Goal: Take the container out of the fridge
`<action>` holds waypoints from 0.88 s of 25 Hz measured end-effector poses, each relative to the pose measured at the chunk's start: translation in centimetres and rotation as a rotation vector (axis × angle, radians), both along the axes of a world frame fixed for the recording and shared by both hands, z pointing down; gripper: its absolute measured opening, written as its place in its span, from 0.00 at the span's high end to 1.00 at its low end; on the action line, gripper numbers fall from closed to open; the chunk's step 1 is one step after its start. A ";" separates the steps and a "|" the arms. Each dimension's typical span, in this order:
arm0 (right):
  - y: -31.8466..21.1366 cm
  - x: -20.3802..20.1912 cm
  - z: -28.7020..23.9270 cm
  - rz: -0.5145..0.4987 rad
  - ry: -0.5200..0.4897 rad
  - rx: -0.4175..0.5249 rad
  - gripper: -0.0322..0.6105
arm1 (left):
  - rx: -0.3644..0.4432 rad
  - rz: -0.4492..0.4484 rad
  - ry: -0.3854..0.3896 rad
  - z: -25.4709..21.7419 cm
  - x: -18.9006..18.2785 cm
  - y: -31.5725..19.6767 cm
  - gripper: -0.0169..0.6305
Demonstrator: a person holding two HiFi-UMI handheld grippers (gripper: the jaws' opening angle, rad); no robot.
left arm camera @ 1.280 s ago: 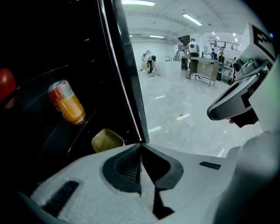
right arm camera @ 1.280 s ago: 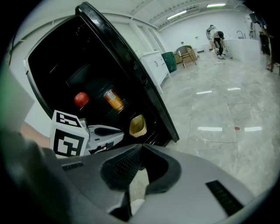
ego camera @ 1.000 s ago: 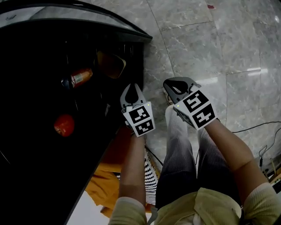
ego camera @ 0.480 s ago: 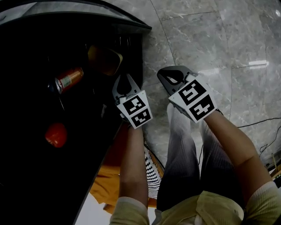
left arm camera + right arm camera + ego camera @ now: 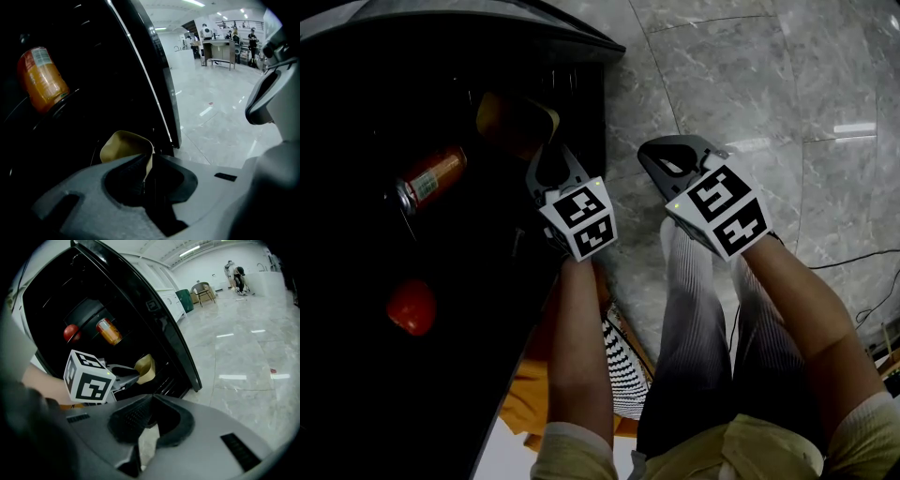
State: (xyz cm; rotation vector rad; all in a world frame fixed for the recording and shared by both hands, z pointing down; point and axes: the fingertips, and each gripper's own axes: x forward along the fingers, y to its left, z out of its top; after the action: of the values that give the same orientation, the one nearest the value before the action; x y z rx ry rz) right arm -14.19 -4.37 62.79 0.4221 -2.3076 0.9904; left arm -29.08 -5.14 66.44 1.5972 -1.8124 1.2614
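Here we go: the left gripper has slid off the fridge's front edge and up into the dark opening, and its tips now sit right at the near rim of the yellow container. A second ago there was clear space between them; that space is gone. The left gripper view shows both fingers pressed together, with a pale sliver of the rim lined up with the seam where they meet. We cannot tell whether the tips are touching the rim or just short of it. The fingers came in together, so we read this as an arrival and not a grab. The container is not held; it sits inside the fridge, near the front on the right side. The can lies further left and the red round thing lower down, both well apart from the action. The right gripper has hardly shifted across the picture. It hangs outside over the stone floor, fingers together on nothing, pointed towards the opening. For the task, we judge the reach as good as done and the pick not begun. Those left fingers need to part and take the rim before anything comes out. A push with the tips together could shove the container deeper in.
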 end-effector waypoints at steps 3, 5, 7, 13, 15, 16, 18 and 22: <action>-0.1 0.2 0.7 0.007 0.006 -0.007 0.90 | -0.019 -0.003 -0.020 1.0 -1.0 0.2 0.94; 0.0 0.2 1.1 0.012 0.011 -0.014 0.90 | -0.030 -0.003 -0.022 1.4 -1.5 0.4 0.93; -0.1 0.4 1.5 0.015 0.018 -0.018 0.90 | -0.040 0.010 -0.008 1.9 -1.6 0.3 0.93; -0.8 0.7 2.9 0.024 0.035 -0.029 0.90 | -0.077 0.089 -0.006 3.0 -1.4 0.3 0.81; -1.0 0.7 3.4 0.027 0.039 -0.031 0.90 | -0.088 0.106 -0.014 3.5 -1.5 0.2 0.80; -1.1 0.6 3.6 0.029 0.041 -0.032 0.90 | -0.094 0.119 -0.018 3.7 -1.5 0.1 0.80; -1.2 0.5 4.1 0.030 0.045 -0.032 0.90 | -0.101 0.153 -0.039 4.2 -1.5 -0.1 0.79; -1.1 0.3 4.7 0.025 0.049 -0.034 0.90 | -0.102 0.152 -0.047 4.7 -2.0 -0.5 0.79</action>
State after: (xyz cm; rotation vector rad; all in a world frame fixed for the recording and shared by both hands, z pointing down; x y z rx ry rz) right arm -13.86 -5.46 67.52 0.4569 -2.2438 1.0195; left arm -31.12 -5.64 71.09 1.6878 -1.6518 1.4452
